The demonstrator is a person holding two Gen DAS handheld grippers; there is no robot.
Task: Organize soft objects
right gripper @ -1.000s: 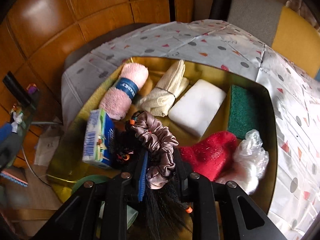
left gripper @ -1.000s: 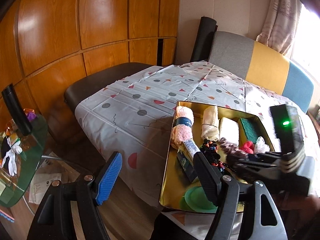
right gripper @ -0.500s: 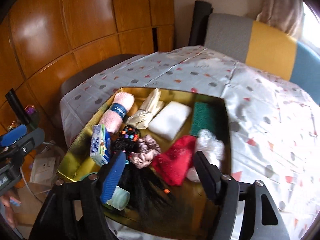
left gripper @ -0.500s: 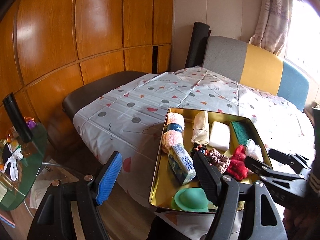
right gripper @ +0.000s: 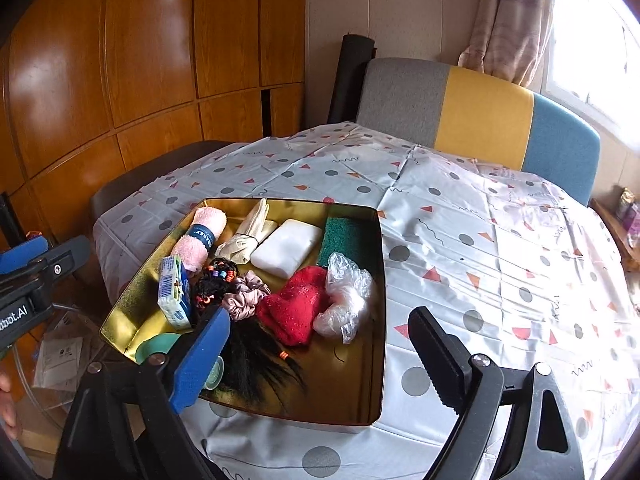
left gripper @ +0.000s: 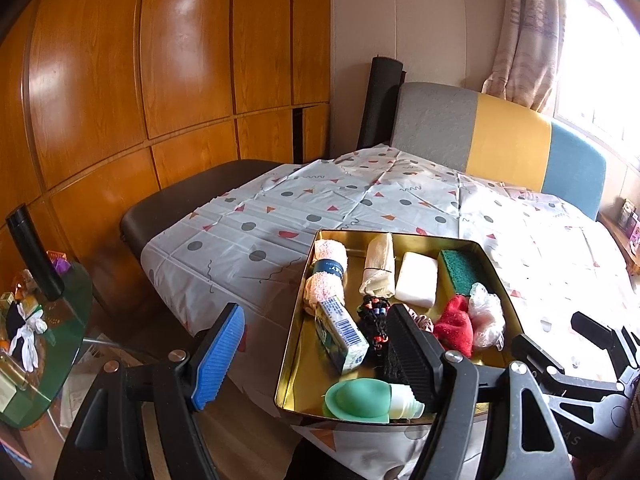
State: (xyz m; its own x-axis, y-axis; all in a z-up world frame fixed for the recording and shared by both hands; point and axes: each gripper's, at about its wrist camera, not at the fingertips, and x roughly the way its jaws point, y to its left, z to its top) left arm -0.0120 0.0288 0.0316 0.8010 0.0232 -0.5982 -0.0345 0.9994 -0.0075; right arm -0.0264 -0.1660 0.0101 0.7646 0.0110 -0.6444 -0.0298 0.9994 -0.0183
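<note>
A gold tin tray [right gripper: 382, 280] on the table holds a mauve scrunchie [right gripper: 244, 296] beside a black beaded hairpiece [right gripper: 256, 360]. A red knit piece [right gripper: 296, 304], a clear plastic bag [right gripper: 348, 292], a pink towel roll [right gripper: 202, 238], a cream cloth roll [right gripper: 248, 236], a white sponge [right gripper: 288, 248] and a green scouring pad [right gripper: 346, 236] also lie in it. My right gripper [right gripper: 318, 320] hovers above the tray's near end, its jaws opening with nothing between them. My left gripper [left gripper: 314, 316] stands open and empty over the tray's left near corner.
A tissue pack [right gripper: 174, 292] and a green silicone cup [left gripper: 360, 398] also lie in the tray. The patterned tablecloth [right gripper: 480, 240] spreads to the right. Grey, yellow and blue seat backs [right gripper: 480, 116] stand behind. A cluttered glass side table [left gripper: 40, 320] sits low on the left.
The right gripper let go of the scrunchie, which now lies in the tray, then opened wide and drew back and up. The left gripper pulled back and rose a little.
</note>
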